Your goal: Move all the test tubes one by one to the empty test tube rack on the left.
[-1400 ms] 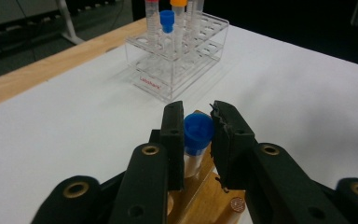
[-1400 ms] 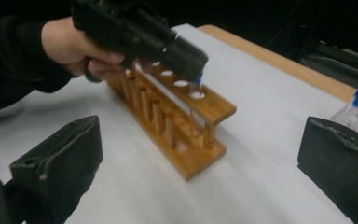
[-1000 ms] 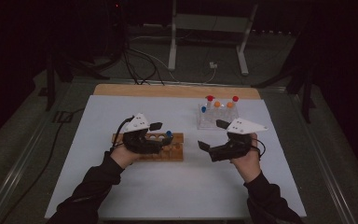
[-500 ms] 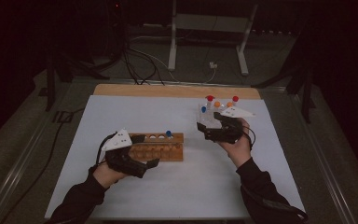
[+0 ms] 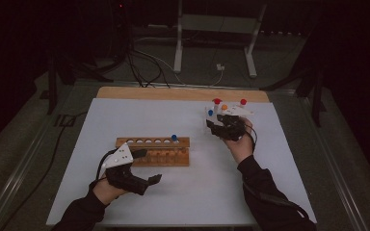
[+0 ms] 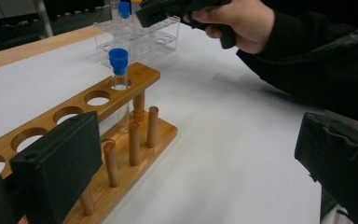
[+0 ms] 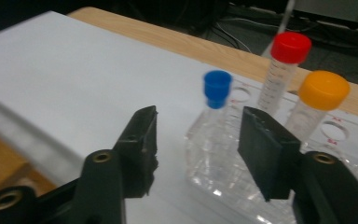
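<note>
Blue-capped and slim, one test tube (image 7: 216,95) stands at the near corner of the clear plastic rack (image 7: 223,154), and the right gripper (image 7: 196,135) is set toward it with its black jaws on either side of the rack's corner, the tube rising just beyond the gap between them. These jaws have just been closing, yet the pads press on nothing, so the grip is still loose, with the tube not between them. In the same rack a red-capped tube (image 7: 284,65) stands at about one o'clock from the blue one and an orange-capped tube (image 7: 319,100) at about three o'clock. From the high view the right gripper (image 5: 229,126) sits at the rack's near side, at roughly two o'clock from the table's (image 5: 197,202) middle. The wooden rack (image 5: 154,150) lies near the middle, at about nine o'clock from the clear one and well apart from it, with a second blue-capped tube (image 5: 174,138) upright in its end hole. The left gripper (image 5: 142,166) rests at about seven o'clock from the wooden rack, its jaws spread wide and empty, one of them just beside the rack's front pegs (image 6: 135,140).
</note>
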Demonstrator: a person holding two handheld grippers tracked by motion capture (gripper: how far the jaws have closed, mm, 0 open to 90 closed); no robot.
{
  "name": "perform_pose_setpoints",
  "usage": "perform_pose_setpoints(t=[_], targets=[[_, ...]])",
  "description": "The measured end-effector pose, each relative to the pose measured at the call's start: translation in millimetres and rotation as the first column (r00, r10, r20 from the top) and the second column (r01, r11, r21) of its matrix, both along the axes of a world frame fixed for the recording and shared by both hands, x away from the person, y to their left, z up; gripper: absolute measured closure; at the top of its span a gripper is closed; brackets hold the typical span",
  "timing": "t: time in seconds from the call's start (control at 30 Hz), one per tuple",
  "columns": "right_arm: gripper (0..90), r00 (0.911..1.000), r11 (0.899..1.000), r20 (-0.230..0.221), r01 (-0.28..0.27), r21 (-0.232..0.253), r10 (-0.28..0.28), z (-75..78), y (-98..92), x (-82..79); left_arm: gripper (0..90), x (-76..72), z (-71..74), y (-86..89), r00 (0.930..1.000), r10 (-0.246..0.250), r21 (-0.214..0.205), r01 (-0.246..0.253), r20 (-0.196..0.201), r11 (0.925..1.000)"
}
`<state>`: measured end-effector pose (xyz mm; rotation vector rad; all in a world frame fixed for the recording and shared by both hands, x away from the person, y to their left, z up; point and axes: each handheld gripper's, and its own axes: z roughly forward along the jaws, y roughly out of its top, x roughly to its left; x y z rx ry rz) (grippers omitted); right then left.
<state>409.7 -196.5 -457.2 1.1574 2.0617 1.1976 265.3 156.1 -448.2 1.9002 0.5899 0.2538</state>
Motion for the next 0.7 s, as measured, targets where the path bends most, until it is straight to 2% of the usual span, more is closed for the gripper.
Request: perform_pose_setpoints(t=[0.27,0.33,0.47,0.7], targets=[[62.7,0.9991,0.999,-0.025,0.033,-0.026,-0.033,-6.0,1.7,15.1,1.5,1.3,-2.3,0.5,1.0000,0.002,0.001,-0.002,-0.006,1.0000],[63.7,0.9988,0.999,-0.036,0.033,-0.014,-0.033,-6.4,2.1,18.4,1.5,1.6,-2.7,0.4,1.0000,0.001,0.003,-0.001,-0.007,1.0000],[65.0,0.9983,0.999,-0.049,0.032,-0.018,-0.033,-8.6,4.0,23.8,1.5,1.7,-2.9,0.2,1.0000,0.002,0.002,-0.002,-0.007,1.0000],[72.6,0.9980,0.999,-0.057,0.026,-0.037,-0.028,-10.9,6.8,28.6,1.5,3.0,-4.1,0.3,0.9999,0.001,0.007,-0.001,-0.011,1.0000]])
